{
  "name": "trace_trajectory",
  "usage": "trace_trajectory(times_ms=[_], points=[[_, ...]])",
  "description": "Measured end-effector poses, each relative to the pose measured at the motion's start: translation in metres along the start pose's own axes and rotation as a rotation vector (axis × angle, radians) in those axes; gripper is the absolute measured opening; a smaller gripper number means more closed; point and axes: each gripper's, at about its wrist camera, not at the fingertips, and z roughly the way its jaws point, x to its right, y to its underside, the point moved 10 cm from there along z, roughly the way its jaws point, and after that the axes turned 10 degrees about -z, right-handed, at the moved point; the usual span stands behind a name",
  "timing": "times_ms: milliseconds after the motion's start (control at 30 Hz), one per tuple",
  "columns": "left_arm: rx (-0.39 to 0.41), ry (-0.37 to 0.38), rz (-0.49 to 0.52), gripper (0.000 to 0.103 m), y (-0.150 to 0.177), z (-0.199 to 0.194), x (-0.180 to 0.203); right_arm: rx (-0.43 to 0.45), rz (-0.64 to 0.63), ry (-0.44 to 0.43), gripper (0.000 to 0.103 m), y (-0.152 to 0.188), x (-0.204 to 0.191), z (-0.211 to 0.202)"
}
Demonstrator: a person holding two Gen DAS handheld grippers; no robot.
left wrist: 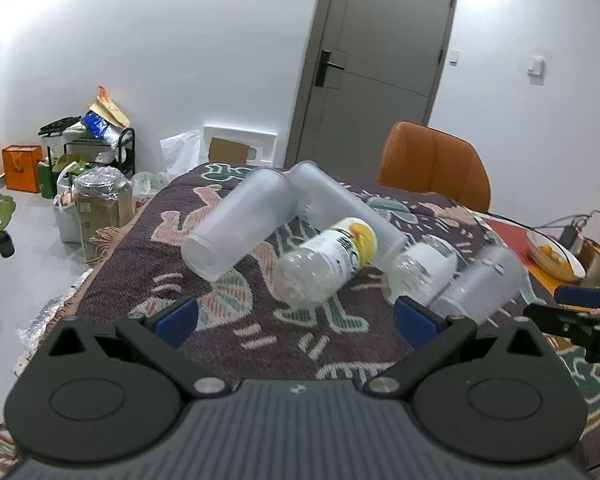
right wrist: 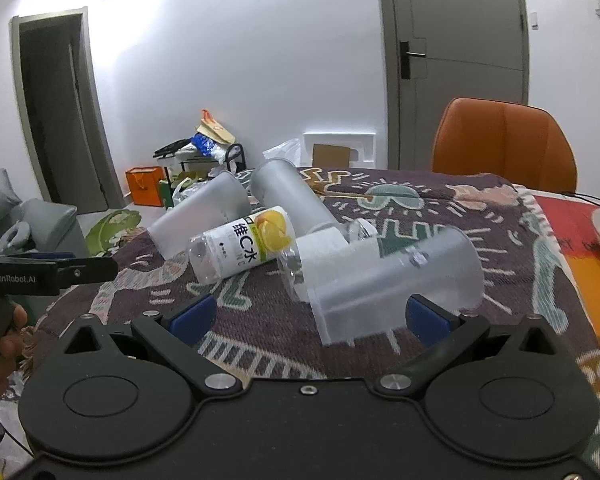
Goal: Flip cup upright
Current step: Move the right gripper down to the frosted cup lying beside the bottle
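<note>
Three frosted plastic cups lie on their sides on a patterned tablecloth. One cup (left wrist: 240,224) (right wrist: 198,216) lies at the left with its mouth toward me. A second cup (left wrist: 348,208) (right wrist: 296,196) lies behind the bottles. The third cup (right wrist: 396,280) (left wrist: 480,284) lies nearest the right gripper (right wrist: 308,318), just beyond its open blue-padded fingers. The left gripper (left wrist: 296,318) is open and empty, short of the bottles. Each gripper shows at the edge of the other's view.
Two clear plastic bottles lie among the cups: one with a yellow label (left wrist: 328,264) (right wrist: 244,244), one with a white label (left wrist: 424,268) (right wrist: 324,248). An orange chair (left wrist: 432,164) stands behind the table. A bowl of fruit (left wrist: 556,256) sits at the right. Clutter fills the floor at left.
</note>
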Motion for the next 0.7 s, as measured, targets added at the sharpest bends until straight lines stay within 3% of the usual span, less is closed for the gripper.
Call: trace_trajectory(times_ms=[700], points=[[0.009,-0.114,-0.168,0.103,-0.051,0.057,-0.051,-0.096,-0.115,-0.087,0.103,-0.07,0.003,0.107]])
